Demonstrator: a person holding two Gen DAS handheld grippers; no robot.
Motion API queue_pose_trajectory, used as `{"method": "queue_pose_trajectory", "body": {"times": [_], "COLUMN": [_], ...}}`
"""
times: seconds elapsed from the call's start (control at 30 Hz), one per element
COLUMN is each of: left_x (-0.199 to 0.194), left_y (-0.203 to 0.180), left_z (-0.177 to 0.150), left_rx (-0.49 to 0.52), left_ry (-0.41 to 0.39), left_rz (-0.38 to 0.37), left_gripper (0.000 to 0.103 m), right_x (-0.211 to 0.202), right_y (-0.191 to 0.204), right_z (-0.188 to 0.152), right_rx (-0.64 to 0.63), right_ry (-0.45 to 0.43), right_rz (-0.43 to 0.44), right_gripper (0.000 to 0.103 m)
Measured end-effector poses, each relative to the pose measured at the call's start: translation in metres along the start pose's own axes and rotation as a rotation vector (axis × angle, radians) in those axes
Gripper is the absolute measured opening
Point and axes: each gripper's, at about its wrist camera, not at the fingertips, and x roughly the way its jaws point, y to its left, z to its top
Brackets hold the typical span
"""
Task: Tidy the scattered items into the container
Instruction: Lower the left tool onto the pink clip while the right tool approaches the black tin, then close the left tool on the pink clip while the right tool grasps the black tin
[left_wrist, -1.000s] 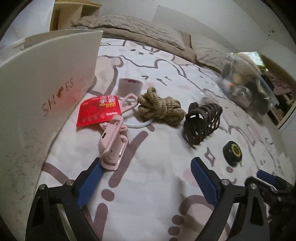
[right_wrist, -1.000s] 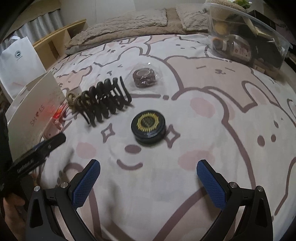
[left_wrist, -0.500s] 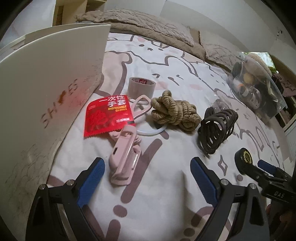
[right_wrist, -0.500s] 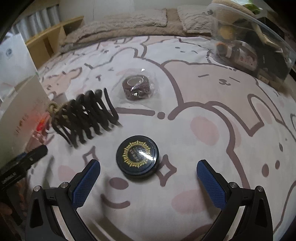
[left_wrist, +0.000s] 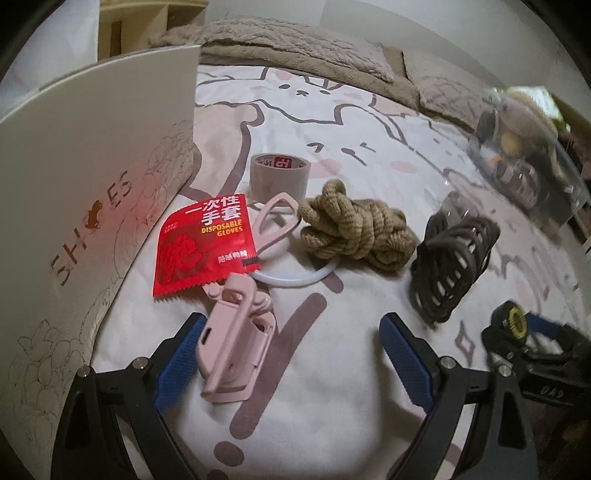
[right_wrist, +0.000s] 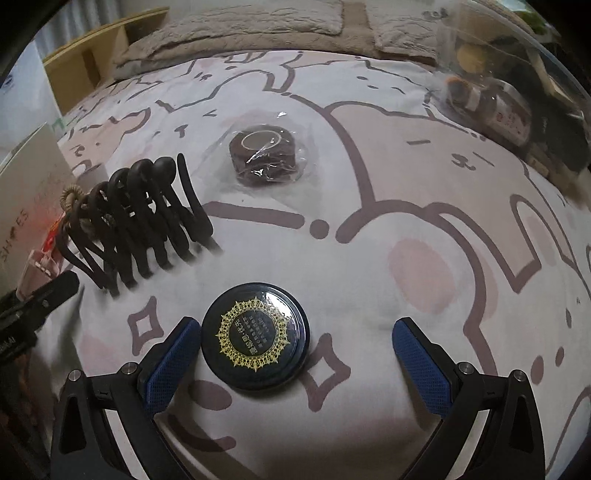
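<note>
Soft cartoon-print bedsheet (right_wrist: 369, 280), glossy round black tin (right_wrist: 254, 338), knotted rope (left_wrist: 354, 229)

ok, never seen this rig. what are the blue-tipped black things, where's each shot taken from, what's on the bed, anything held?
They are handheld two-finger grippers, one per hand, each with a fisheye camera looking along its fingers. The left-wrist view shows the left gripper, open, nearing a pink clip-like gadget. Beyond lie a red glove packet, grey tape roll, knotted rope and dark claw clip, beside a white shoe box. The right-wrist view shows the right gripper, open around a round black tin; a wrapped dark roll lies further off. Nothing is held.
</note>
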Motion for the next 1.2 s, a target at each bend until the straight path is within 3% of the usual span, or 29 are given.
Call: {"method": "queue_pose_trajectory", "body": {"times": [0.1,0.23,0.3,0.37,0.4,0.6,0.73,1.2], "left_x": [0.001,0.0,0.001,0.002,0.002,-0.001,-0.004,-0.028], "left_y": [0.001,0.005,0.005,0.005,0.006,0.013,0.019,0.016], "left_z": [0.0,0.0,0.001,0.002,0.002,0.003,0.004,-0.018], "left_rx": [0.0,-0.022,-0.025,-0.025,-0.027,-0.067,-0.099,-0.053], "left_ry": [-0.003,-0.007,-0.001,-0.003,-0.005,-0.025,-0.03,-0.01], "left_rz": [0.005,-0.001,0.011,0.019,0.024,0.05,0.062,-0.015], "left_gripper": [0.093,0.088,0.084,0.083,0.081,0.056,0.031,0.029], "right_x": [-0.001,-0.006,-0.009,-0.011,-0.012,-0.01,-0.011,-0.032], "right_y": [-0.001,-0.007,-0.009,-0.009,-0.009,-0.003,-0.003,0.004], "right_z": [0.0,0.0,0.001,0.001,0.001,0.0,0.0,-0.027], "right_rx": [0.008,0.04,0.041,0.038,0.036,0.007,0.008,0.031], "right_ry": [-0.012,-0.03,-0.04,-0.061,-0.069,-0.093,-0.096,-0.085], "right_rz": [0.008,0.014,0.011,0.007,0.001,-0.012,-0.008,0.035], "right_gripper": [0.102,0.092,0.081,0.061,0.059,0.051,0.051,0.051]}}
